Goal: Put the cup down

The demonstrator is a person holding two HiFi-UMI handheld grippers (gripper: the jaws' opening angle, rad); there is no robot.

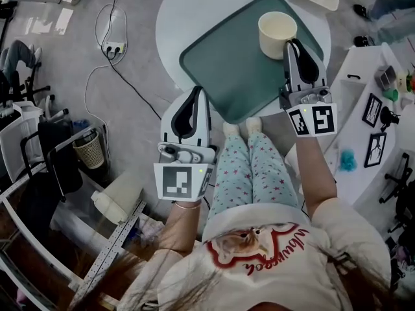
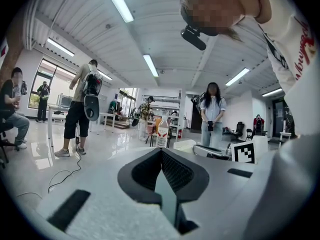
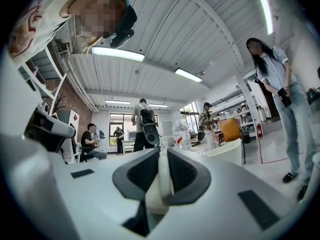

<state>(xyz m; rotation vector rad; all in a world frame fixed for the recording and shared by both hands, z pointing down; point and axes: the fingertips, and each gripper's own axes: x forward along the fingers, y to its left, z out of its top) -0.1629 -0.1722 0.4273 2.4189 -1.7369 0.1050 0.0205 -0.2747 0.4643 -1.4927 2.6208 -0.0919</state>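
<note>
The cup [image 1: 275, 32] stands upright at the far right corner of the green tray [image 1: 237, 70] on the round white table [image 1: 170, 18]. The right tool [image 1: 291, 44] is clamped on the cup's wall at its right side, with the cream rim pinched between the pads. The left tool [image 1: 194, 93] is closed on the tray's near edge, a teal strip showing in its narrow grip. Whether the cup's base touches the tray I cannot tell.
</note>
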